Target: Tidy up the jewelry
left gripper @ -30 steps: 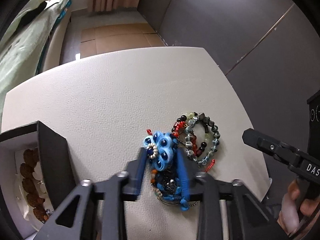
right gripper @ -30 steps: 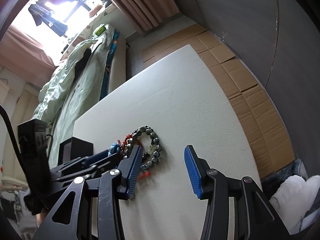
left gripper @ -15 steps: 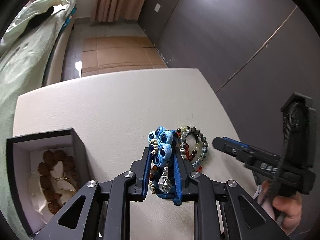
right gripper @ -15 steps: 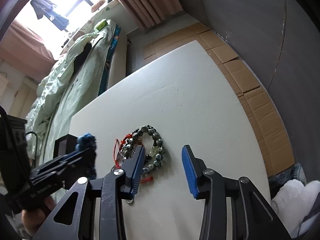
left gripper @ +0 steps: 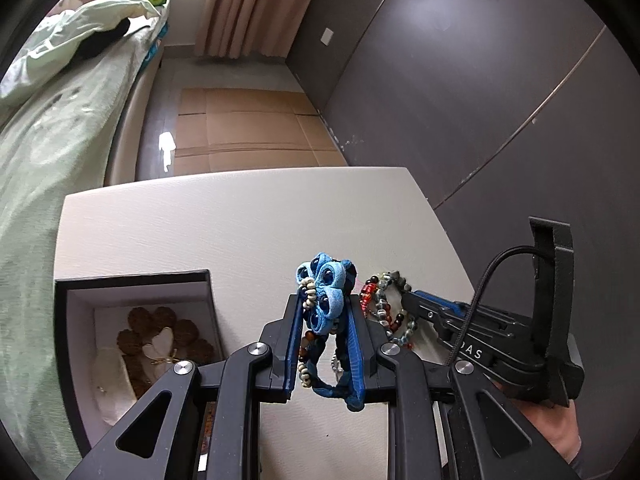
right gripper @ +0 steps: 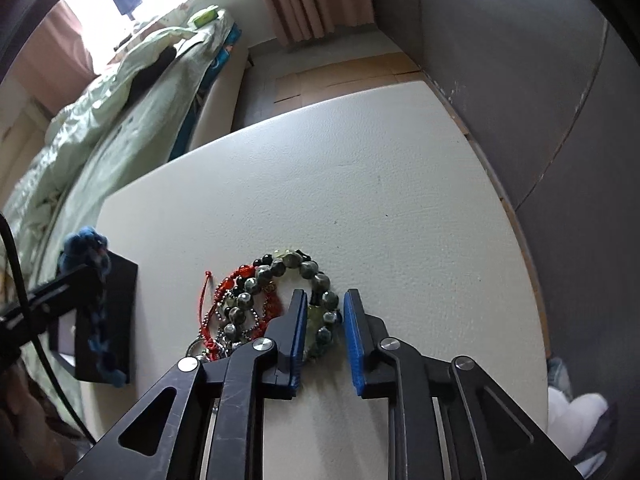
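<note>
My left gripper (left gripper: 324,312) is shut on a blue fabric flower bracelet (left gripper: 325,294) and holds it above the white table (left gripper: 224,224), to the right of a black jewelry box (left gripper: 132,312). The box holds a brown bead bracelet (left gripper: 164,334) and a pale piece. A pile of beaded bracelets (right gripper: 276,300) lies on the table: grey-green beads and red cord. My right gripper (right gripper: 326,308) is open, its jaws either side of the grey-green bracelet's right part (right gripper: 324,320). The pile also shows in the left wrist view (left gripper: 386,308).
The table's right edge (right gripper: 516,240) runs near a dark wall. A bed with green bedding (left gripper: 48,128) stands on the left. Cardboard (left gripper: 240,132) covers the floor beyond the table. The black box also shows at the left of the right wrist view (right gripper: 116,312).
My left gripper has lifted the blue flower bracelet off the table and moved toward the box. My right gripper has moved onto the bead pile and narrowed its jaws.
</note>
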`<move>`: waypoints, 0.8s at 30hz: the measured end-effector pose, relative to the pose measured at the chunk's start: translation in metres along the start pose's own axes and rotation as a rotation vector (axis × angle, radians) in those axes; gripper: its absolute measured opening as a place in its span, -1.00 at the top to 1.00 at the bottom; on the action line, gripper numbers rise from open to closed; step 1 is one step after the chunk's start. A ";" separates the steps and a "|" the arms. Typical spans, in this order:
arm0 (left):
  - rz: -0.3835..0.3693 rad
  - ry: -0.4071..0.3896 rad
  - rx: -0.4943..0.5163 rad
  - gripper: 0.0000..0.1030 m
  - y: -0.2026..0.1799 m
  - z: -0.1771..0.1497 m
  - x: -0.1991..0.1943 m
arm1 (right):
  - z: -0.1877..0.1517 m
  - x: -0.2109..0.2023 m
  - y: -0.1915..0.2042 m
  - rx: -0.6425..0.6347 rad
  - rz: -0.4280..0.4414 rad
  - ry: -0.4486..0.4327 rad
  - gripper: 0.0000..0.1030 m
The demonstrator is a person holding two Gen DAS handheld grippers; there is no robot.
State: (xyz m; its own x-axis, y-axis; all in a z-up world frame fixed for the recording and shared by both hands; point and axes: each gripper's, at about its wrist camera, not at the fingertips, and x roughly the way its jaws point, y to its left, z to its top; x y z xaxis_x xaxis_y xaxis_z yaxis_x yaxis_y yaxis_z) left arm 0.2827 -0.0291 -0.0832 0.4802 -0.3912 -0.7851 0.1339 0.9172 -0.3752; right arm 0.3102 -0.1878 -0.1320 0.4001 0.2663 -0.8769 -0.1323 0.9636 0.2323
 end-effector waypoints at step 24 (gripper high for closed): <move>0.021 -0.168 -0.078 0.57 0.031 0.000 -0.085 | -0.013 -0.113 0.035 -0.060 0.240 -0.237 0.81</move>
State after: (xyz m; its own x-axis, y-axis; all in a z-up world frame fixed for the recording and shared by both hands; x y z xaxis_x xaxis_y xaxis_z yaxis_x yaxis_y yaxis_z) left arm 0.2461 0.0329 -0.0277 0.6210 -0.3480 -0.7024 0.0581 0.9140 -0.4015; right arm 0.2488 -0.1844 -0.0300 0.5498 0.4902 -0.6763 -0.2985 0.8716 0.3890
